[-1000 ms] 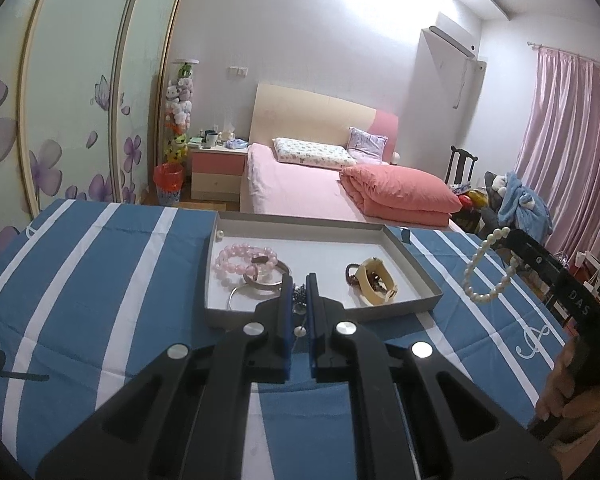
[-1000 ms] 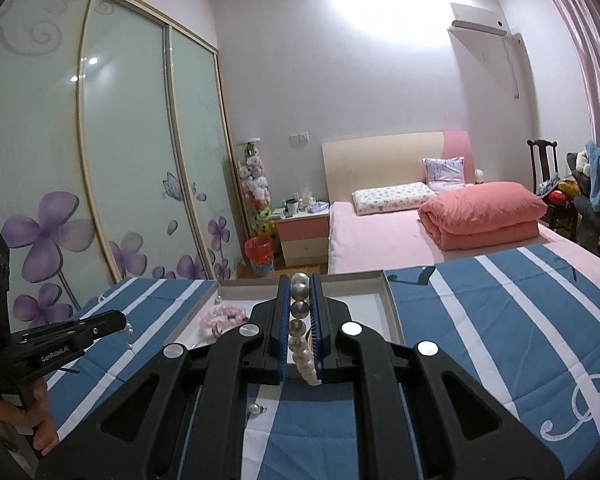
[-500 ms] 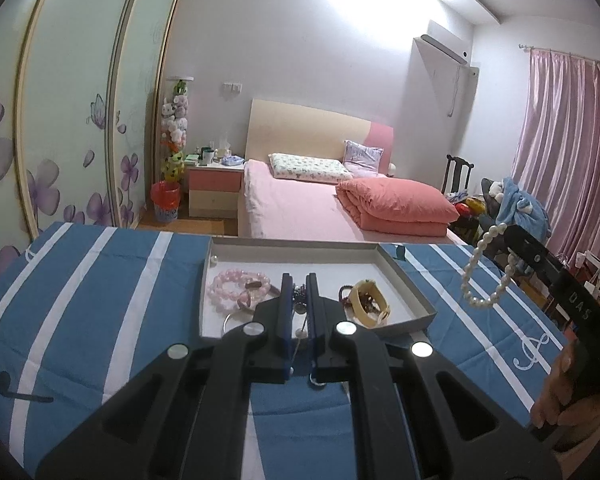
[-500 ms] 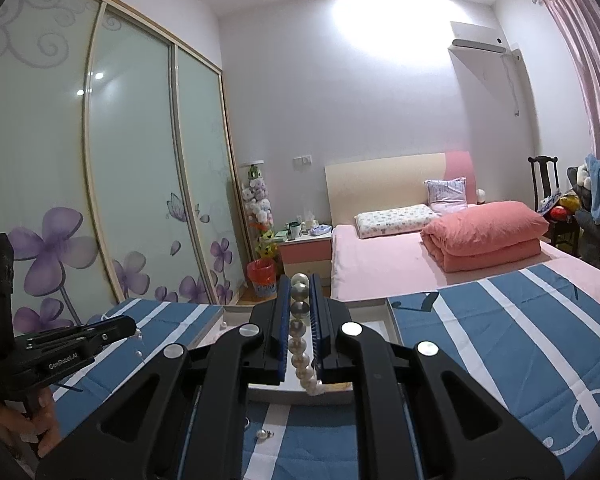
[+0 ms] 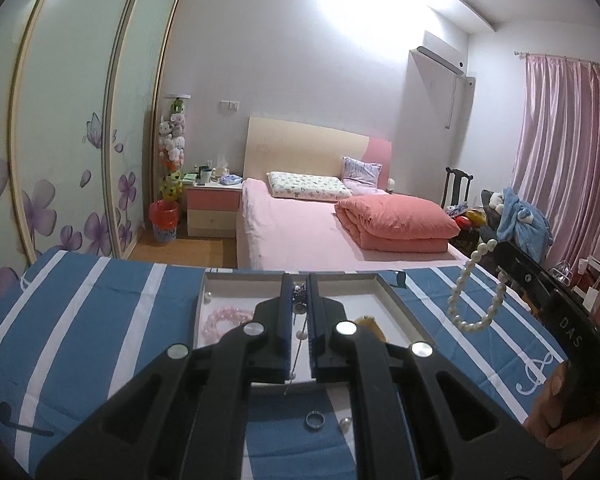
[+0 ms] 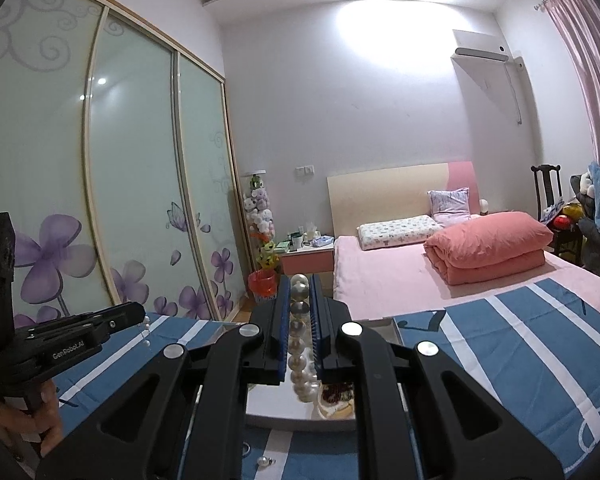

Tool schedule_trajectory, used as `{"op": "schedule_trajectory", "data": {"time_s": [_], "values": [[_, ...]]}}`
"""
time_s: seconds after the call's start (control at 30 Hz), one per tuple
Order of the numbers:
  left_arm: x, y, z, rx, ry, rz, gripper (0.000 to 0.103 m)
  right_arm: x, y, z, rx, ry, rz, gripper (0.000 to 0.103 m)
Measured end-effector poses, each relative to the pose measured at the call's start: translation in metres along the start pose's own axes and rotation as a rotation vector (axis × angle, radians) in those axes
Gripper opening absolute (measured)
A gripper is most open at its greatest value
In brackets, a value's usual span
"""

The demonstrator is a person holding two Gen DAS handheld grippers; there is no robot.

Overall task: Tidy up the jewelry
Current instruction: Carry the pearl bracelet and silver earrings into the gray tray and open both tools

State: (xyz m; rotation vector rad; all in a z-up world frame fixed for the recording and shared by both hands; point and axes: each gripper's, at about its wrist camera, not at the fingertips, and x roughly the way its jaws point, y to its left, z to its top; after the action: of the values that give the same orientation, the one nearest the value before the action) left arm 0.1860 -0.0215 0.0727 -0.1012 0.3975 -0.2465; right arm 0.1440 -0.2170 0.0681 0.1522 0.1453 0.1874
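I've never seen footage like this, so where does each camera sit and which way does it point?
Left wrist: on the left tongs, facing the grey shallow tray and pink bed; a hand shows.
Right wrist: on the right tongs, pinching a white pearl bracelet, facing the bed; a hand shows.
Both share tray, bed, bracelet.

Left gripper [image 5: 300,312] and right gripper [image 6: 300,316], fingers [image 6: 281,320] pressed together, both hand-held.

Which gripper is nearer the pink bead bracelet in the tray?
Left. The left gripper hangs just above the pink bead bracelet, holding a thin chain. The right gripper is off beyond the tray's right edge, dangling pearls.
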Motion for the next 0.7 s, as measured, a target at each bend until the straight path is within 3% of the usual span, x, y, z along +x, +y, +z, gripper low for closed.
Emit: {"op": "schedule_trajectory", "data": {"time_s": [0.4,0.7], "values": [[0.049,0.007,0.015,-0.006,0.020,0.019,0.007,0.047,0.001,-0.006,-0.016,0.046,-0.004,0.010],[0.099,0.023,0.003,-0.021,0.091,0.044,0.007,0.097,-0.005,-0.028,0.016,0.158,0.028,0.010]]}}
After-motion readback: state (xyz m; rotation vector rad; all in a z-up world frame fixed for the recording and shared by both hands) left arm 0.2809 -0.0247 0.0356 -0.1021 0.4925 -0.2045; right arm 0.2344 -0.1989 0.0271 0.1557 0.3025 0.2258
